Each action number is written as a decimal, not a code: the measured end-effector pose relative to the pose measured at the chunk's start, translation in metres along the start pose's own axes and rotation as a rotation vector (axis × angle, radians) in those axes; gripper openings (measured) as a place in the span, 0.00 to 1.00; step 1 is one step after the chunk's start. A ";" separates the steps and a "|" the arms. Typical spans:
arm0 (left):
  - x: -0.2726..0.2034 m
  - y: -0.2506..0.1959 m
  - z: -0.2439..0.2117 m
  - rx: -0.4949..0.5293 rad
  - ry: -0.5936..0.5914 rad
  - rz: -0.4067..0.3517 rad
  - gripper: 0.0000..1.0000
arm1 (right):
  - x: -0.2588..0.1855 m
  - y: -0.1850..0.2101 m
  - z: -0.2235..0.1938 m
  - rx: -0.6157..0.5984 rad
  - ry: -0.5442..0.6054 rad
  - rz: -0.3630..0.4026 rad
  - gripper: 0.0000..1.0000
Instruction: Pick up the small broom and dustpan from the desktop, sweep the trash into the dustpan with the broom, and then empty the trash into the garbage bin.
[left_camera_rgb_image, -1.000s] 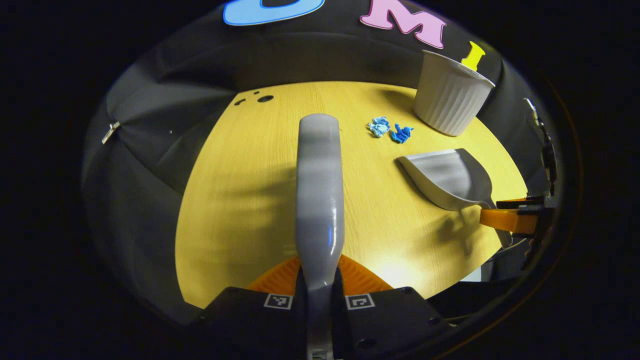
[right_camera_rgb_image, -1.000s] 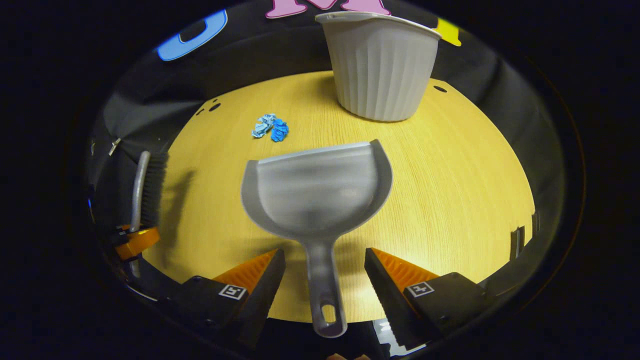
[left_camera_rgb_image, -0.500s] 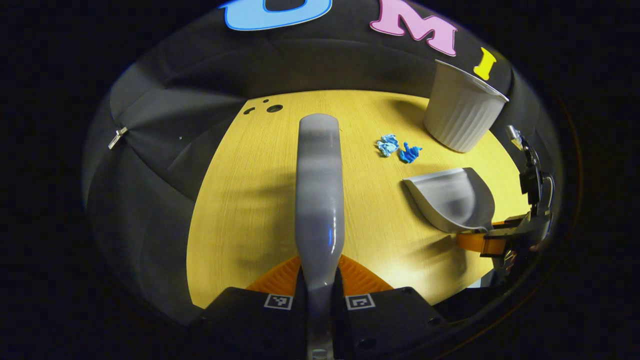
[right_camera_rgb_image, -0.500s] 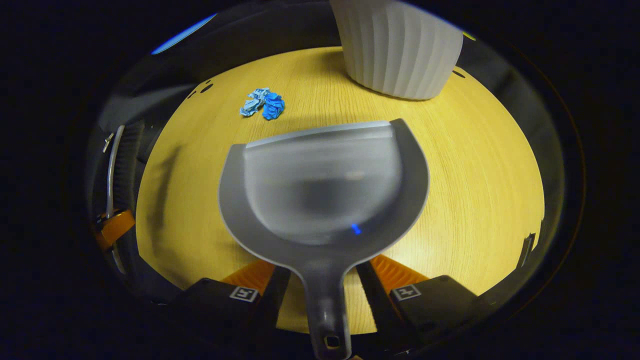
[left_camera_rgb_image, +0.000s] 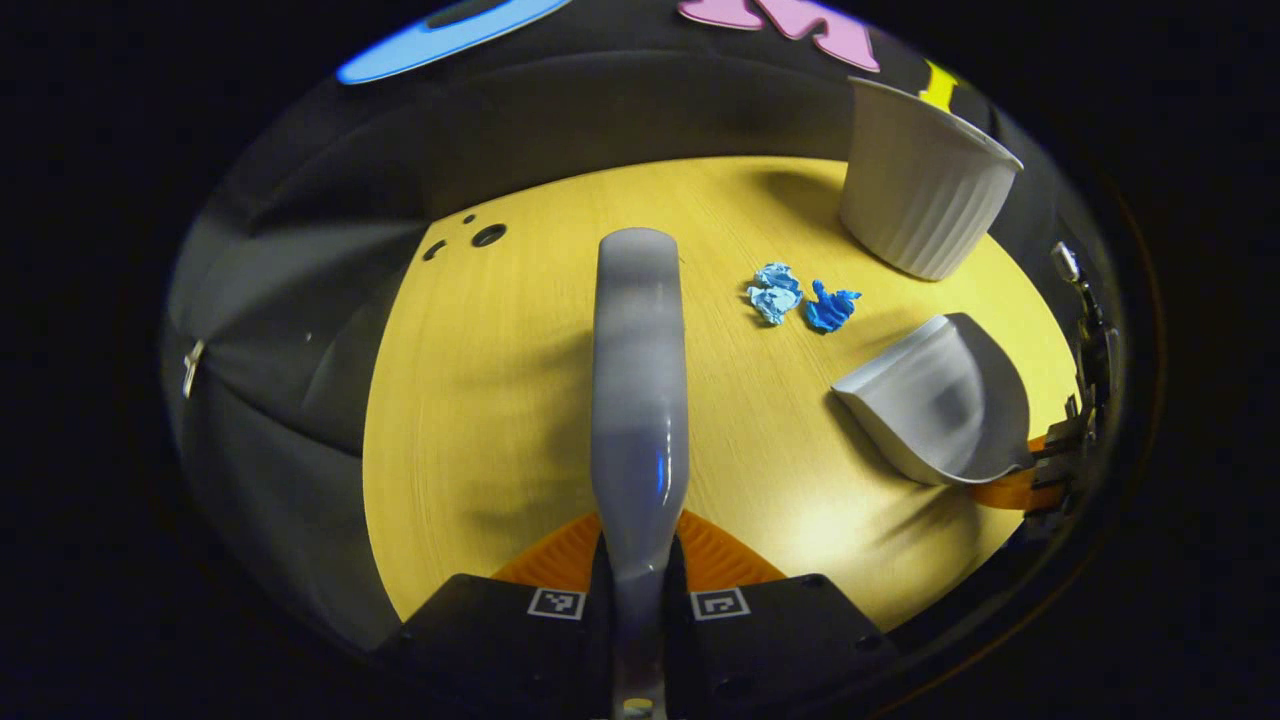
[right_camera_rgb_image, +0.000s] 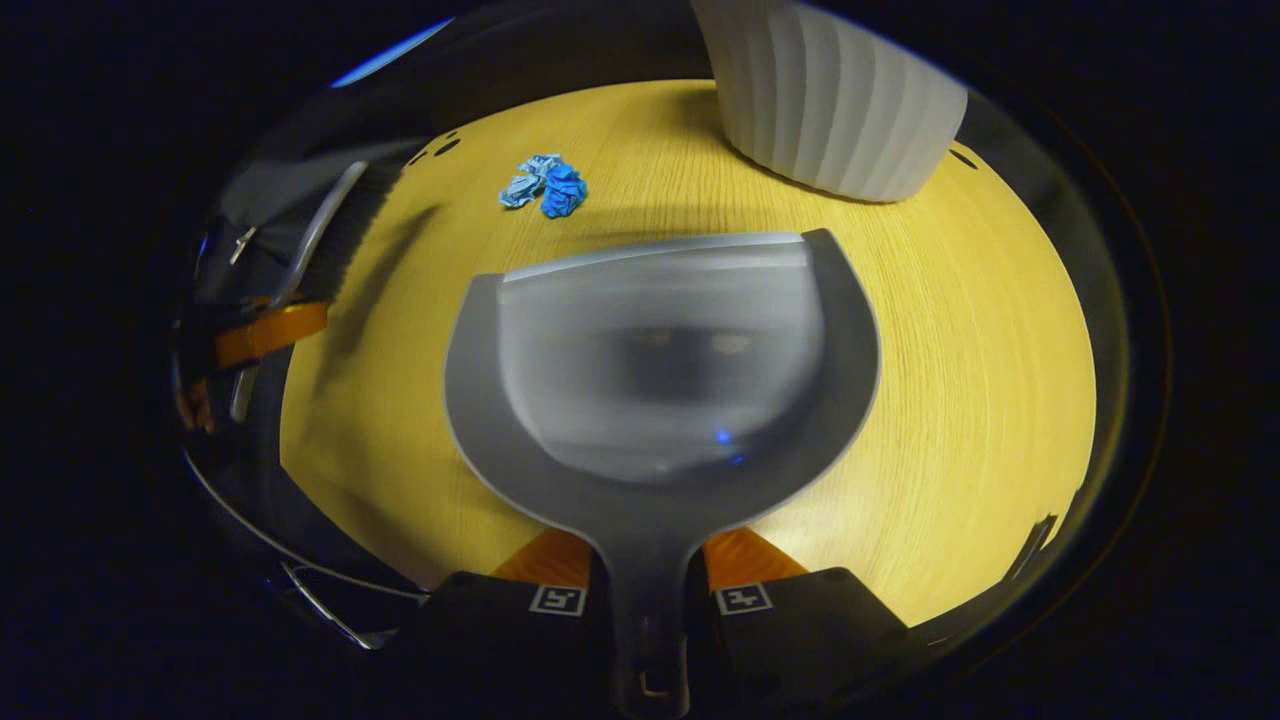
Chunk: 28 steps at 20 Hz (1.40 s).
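My left gripper (left_camera_rgb_image: 638, 560) is shut on the grey broom (left_camera_rgb_image: 638, 370), whose back runs straight up the left gripper view; its dark bristles (right_camera_rgb_image: 350, 225) show at the left of the right gripper view. My right gripper (right_camera_rgb_image: 645, 575) is shut on the handle of the grey dustpan (right_camera_rgb_image: 660, 360), held just over the yellow desktop (right_camera_rgb_image: 950, 400) with its mouth toward the far side. The dustpan (left_camera_rgb_image: 940, 400) also shows at the right of the left gripper view. Two crumpled blue paper scraps (left_camera_rgb_image: 800, 300) (right_camera_rgb_image: 545, 187) lie on the desktop ahead of the pan's left corner.
A white ribbed garbage bin (left_camera_rgb_image: 925, 190) (right_camera_rgb_image: 835, 100) stands at the far right of the desktop (left_camera_rgb_image: 500, 400), just past the dustpan. Small dark holes (left_camera_rgb_image: 475, 238) mark the desktop's far left. Black cloth surrounds the table edges.
My right gripper has closed on the dustpan handle and lifted the pan, which was lying free between open fingers a second ago. The left gripper with the broom has shifted slightly.
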<state>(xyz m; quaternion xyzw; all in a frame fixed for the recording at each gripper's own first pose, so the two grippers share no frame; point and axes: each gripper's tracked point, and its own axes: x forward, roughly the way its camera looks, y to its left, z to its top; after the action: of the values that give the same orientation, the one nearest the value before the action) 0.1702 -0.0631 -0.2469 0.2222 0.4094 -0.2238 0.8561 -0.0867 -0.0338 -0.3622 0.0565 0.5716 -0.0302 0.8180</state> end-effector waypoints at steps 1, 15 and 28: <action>0.010 -0.002 0.010 0.011 0.014 -0.016 0.24 | -0.003 -0.005 -0.001 -0.011 0.002 0.002 0.32; 0.098 -0.036 0.105 0.490 0.110 -0.048 0.24 | -0.011 -0.050 0.006 -0.190 0.007 0.039 0.31; 0.038 -0.183 0.024 0.502 0.259 -0.400 0.27 | -0.017 -0.067 0.007 -0.331 -0.001 0.120 0.31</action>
<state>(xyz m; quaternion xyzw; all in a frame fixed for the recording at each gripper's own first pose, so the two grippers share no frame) 0.1029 -0.2312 -0.2999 0.3675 0.4822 -0.4510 0.6550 -0.0936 -0.1010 -0.3473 -0.0451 0.5641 0.1132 0.8167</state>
